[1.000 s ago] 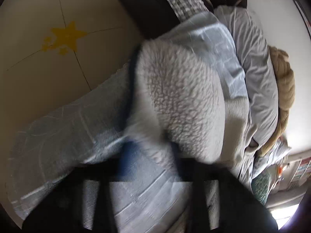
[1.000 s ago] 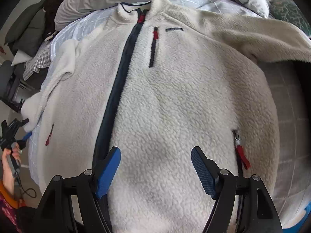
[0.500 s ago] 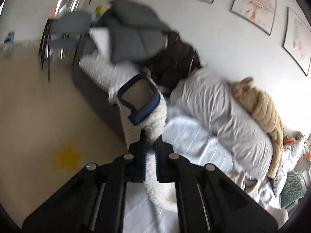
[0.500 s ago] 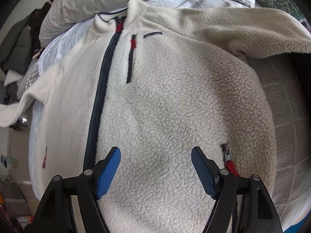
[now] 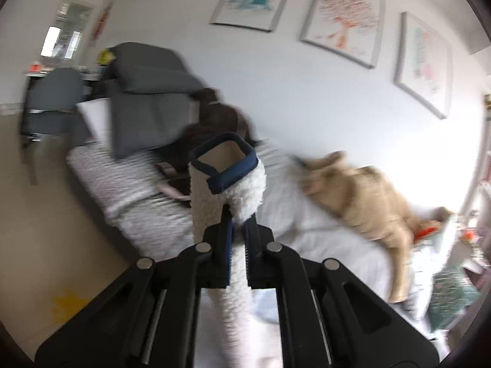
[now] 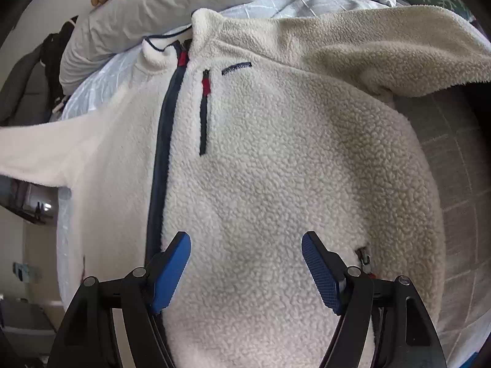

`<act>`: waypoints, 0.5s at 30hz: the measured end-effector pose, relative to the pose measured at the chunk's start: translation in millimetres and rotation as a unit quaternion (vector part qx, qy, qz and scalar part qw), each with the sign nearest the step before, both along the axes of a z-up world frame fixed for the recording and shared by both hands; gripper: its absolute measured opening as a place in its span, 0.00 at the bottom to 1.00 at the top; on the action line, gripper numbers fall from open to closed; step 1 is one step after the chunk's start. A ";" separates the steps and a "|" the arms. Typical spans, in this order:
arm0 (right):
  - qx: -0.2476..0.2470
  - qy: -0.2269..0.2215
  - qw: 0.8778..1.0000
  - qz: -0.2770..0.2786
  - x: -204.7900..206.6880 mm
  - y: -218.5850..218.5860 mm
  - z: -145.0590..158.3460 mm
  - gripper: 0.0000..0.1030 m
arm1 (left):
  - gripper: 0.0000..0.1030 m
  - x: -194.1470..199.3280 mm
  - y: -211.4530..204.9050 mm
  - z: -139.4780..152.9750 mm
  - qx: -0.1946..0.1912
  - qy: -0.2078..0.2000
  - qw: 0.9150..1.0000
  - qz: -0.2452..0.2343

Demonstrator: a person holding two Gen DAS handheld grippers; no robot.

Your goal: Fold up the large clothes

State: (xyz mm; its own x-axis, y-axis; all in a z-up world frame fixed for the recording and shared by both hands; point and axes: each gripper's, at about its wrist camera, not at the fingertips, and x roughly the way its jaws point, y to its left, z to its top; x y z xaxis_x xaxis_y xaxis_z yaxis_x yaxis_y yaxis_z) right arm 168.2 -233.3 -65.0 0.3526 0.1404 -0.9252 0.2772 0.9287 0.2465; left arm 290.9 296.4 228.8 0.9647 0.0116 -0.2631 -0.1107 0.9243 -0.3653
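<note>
A cream fleece jacket (image 6: 276, 168) with a navy zipper lies front up on the bed. My left gripper (image 5: 237, 230) is shut on the jacket's left sleeve (image 5: 227, 190) just below its navy cuff, holding it up in the air. That sleeve shows in the right wrist view (image 6: 40, 153) stretched out to the left off the bed. My right gripper (image 6: 245, 251) is open and empty, hovering over the jacket's lower front. The other sleeve (image 6: 383, 52) lies across the upper right.
The bed has a pale blue checked cover (image 6: 101, 79) and a grey pillow (image 6: 147, 15) at its head. Tan plush (image 5: 365, 202), grey cushions (image 5: 144, 98), a chair (image 5: 52, 104) and framed pictures (image 5: 340, 15) show in the left wrist view. Floor (image 5: 46, 214) lies left of the bed.
My left gripper has closed on the sleeve and lifted it up and outward, pulling it straight off the bed's left side. My right gripper has drifted slightly down the jacket, still open.
</note>
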 end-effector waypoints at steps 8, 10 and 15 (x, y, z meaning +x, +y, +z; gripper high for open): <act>0.012 -0.029 0.999 0.011 11.0 3.7 7.5 0.74 | 0.08 -8.0 -146.7 23.3 0.013 -0.011 0.984 -0.177; 0.015 -0.032 0.999 0.013 12.2 3.0 8.8 0.75 | 0.08 -9.5 -183.9 16.4 0.019 0.003 0.976 -0.216; 0.034 -0.041 0.999 0.005 12.9 -4.7 11.5 0.75 | 0.08 -8.6 -284.8 -27.2 0.034 0.057 0.951 -0.303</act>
